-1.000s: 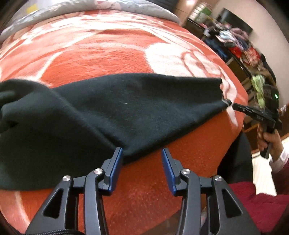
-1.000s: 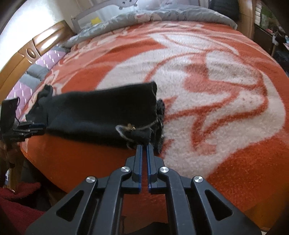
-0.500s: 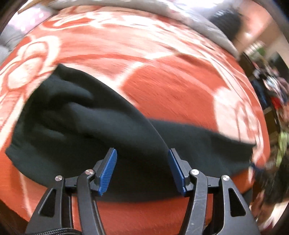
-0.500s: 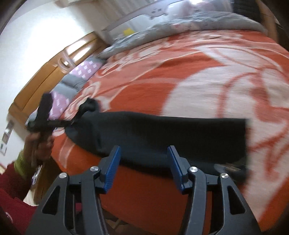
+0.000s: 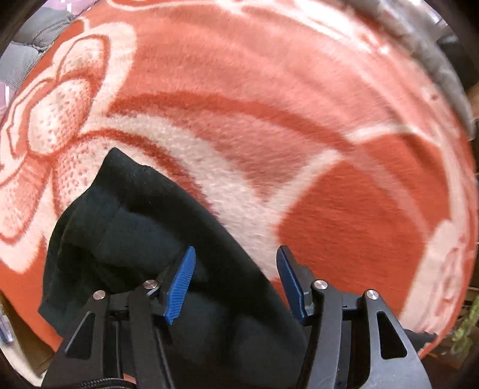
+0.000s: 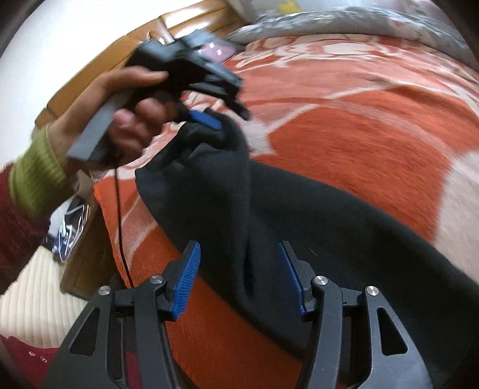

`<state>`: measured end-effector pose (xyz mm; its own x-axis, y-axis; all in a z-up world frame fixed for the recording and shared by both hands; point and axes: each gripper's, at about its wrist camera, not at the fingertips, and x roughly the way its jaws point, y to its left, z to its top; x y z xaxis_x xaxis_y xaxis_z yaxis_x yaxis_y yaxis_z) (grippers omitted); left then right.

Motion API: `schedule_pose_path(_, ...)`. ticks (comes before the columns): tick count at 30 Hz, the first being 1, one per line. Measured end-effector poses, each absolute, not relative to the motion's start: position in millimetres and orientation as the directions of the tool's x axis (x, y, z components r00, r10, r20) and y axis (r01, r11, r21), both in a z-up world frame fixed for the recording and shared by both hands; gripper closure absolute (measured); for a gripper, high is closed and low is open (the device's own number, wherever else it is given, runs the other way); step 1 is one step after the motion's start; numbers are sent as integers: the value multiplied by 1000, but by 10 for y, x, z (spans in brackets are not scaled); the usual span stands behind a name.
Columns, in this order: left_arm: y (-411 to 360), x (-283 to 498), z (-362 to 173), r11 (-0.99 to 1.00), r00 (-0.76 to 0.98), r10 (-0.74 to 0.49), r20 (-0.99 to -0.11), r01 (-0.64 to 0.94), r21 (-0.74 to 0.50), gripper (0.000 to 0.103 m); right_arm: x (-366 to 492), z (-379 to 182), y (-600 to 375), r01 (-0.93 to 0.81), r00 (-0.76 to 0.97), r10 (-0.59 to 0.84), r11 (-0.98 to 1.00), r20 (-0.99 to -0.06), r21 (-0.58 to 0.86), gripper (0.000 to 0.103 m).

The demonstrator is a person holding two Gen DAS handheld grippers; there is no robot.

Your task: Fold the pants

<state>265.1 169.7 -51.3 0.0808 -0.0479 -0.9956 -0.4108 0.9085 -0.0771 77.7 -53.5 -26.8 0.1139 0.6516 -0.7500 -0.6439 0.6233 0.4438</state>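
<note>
Right now both sets of tongs stand open with nothing pinched. The left gripper points down over the black pants, its blue pads spread apart; the left pad sits over the dark cloth and the right pad over the edge where cloth meets blanket, neither pressing on anything. Its jaws have just been closing a little, with only loose fabric below them. The right gripper hangs over the same pants, its pads wide apart and clear of the cloth; its jaws have just been opening, and the fabric lies under the gap rather than in a grip. Out from the tongs, the pants lie bunched and partly doubled over along the near edge of the bed, on an orange and white patterned blanket. In the right wrist view the left hand, in a green cuff and dark red sleeve, holds its tool above the far left end of the pants. Grey bedding lies at the far side, and a wooden headboard stands at the far left.
</note>
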Motion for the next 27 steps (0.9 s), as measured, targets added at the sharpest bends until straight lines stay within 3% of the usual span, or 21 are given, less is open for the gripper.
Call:
schedule_pose_path(4,1742,2691,-706,907,29,-40,-999,-419,-48,54,826,-410,-346,-671,94,604,626,-791,399,48)
schedule_pose_path(5,1753,2684,-732,910,28,-32,-999,-414,-41,62,849,-460,-281,-673,91,587,631,-805,385,48)
schedule_pose_path(6,1764,2676,-749,913,32,-28,-999,-406,-39,81,864,-513,-246,-676,87,574,634,-814,375,49)
schedule_pose_path(8,1791,2609,-741,917,59,-31,-998,-395,-52,91,887,-561,-218,-680,90,566,635,-819,365,65)
schedule_pose_path(9,1818,2549,-695,917,95,-39,-995,-393,-73,95,902,-563,-211,-680,93,563,639,-821,360,79)
schedule_pose_path(11,1870,2416,-580,916,154,-50,-987,-387,-107,97,934,-523,-255,-666,85,590,633,-803,394,94)
schedule_pose_path(12,1907,2326,-504,912,192,-62,-979,-387,-134,98,936,-489,-288,-664,92,602,631,-793,402,96)
schedule_pose_path(21,2248,1216,165,807,535,-155,-831,-417,-419,99,738,-141,-370,-727,151,641,588,-753,355,96)
schedule_pose_path(27,2399,499,229,728,648,-182,-740,-416,-544,99,554,-25,-376,-778,198,616,572,-762,260,96)
